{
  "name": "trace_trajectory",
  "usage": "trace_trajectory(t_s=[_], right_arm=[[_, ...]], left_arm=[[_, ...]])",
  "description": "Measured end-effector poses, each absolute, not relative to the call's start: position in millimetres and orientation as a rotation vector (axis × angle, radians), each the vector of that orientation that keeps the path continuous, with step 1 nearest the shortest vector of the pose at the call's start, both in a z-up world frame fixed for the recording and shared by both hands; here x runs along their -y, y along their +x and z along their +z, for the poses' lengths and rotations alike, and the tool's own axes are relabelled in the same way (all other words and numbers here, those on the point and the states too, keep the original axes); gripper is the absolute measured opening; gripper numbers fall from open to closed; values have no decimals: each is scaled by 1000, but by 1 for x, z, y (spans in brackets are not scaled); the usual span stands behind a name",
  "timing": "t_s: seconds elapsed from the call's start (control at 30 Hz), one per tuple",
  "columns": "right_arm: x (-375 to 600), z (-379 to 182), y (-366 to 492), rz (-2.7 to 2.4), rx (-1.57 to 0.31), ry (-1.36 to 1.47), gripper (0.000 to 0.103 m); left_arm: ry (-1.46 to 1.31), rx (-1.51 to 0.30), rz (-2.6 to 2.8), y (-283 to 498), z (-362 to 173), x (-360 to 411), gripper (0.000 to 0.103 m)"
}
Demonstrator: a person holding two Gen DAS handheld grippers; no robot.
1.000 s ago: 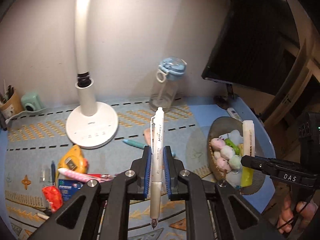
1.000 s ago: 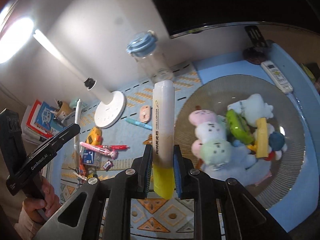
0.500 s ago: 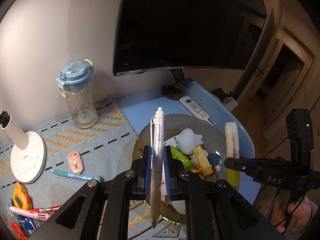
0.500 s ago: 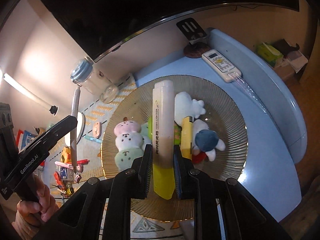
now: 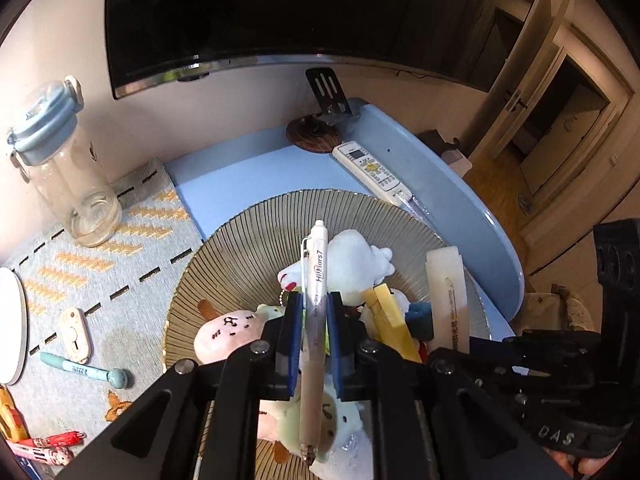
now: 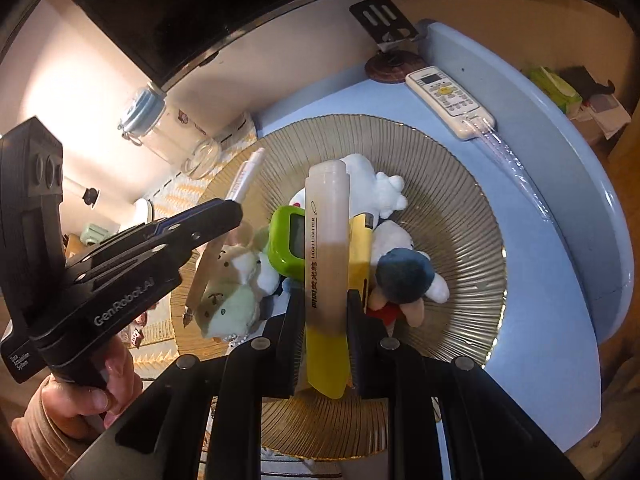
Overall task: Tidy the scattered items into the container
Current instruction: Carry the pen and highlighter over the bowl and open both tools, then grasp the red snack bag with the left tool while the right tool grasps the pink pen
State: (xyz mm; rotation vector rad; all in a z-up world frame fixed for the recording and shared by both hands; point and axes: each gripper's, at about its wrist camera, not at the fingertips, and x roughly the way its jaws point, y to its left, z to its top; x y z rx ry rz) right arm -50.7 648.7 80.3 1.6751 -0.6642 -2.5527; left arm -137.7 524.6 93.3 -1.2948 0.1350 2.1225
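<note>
My left gripper (image 5: 313, 322) is shut on a white pen (image 5: 314, 280) and holds it above the ribbed glass bowl (image 5: 248, 240). My right gripper (image 6: 325, 312) is shut on a yellow highlighter (image 6: 325, 248) above the same bowl (image 6: 460, 208). The bowl holds plush toys (image 5: 352, 260), a green gadget (image 6: 290, 240) and a yellow item (image 5: 390, 326). The highlighter also shows in the left wrist view (image 5: 448, 296), and the pen in the right wrist view (image 6: 244, 178).
A remote (image 5: 372, 170) and a phone stand (image 5: 320, 136) lie behind the bowl on the blue table (image 5: 240, 176). A glass jar (image 5: 60, 168), a teal pen (image 5: 84, 370), a small pink tag (image 5: 76, 334) and red pens (image 5: 56, 440) are on the mat to the left.
Both grippers have swung right from the mat side and come low over the bowl, still holding the pen and the highlighter.
</note>
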Motion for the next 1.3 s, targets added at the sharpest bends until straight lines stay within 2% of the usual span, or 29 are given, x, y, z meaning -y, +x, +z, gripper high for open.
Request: trace_trajectory(t_s=[0.33,0.37,0.4,0.43,0.47,0.5,0.73,0.93,1.3], right_arm=[[-648,68,-61,-2516,666,1709,22],[-649,69,-60,-2522,673,1694,26],[-649,71,-59,-2531,676,1676,38],[-650,74,-57,-2546,675,1654,46],[-650,77,-55,-2562,670,1633,46],[-650,81,-53,-2573,661,1617,46],[-648,85,-50,-2572,719,1634,46],[-617,106,-51,-2581,682,1557,46],[-484,111,-74,-2391,466,1548,46]], left_arm=[[-1361,-146,2121,-147,76,-528,10],[-1371,-140,2124,-148,75,-526,12],[-1386,-130,2117,-148,75,-524,21],[-1402,-118,2112,-148,74,-522,28],[-1407,-105,2115,-148,75,-518,39],[-1399,-92,2124,-146,77,-514,44],[-1387,-28,2172,-135,92,-478,47],[-1403,42,2238,-117,102,-424,47],[-1504,231,2455,-91,103,-261,47]])
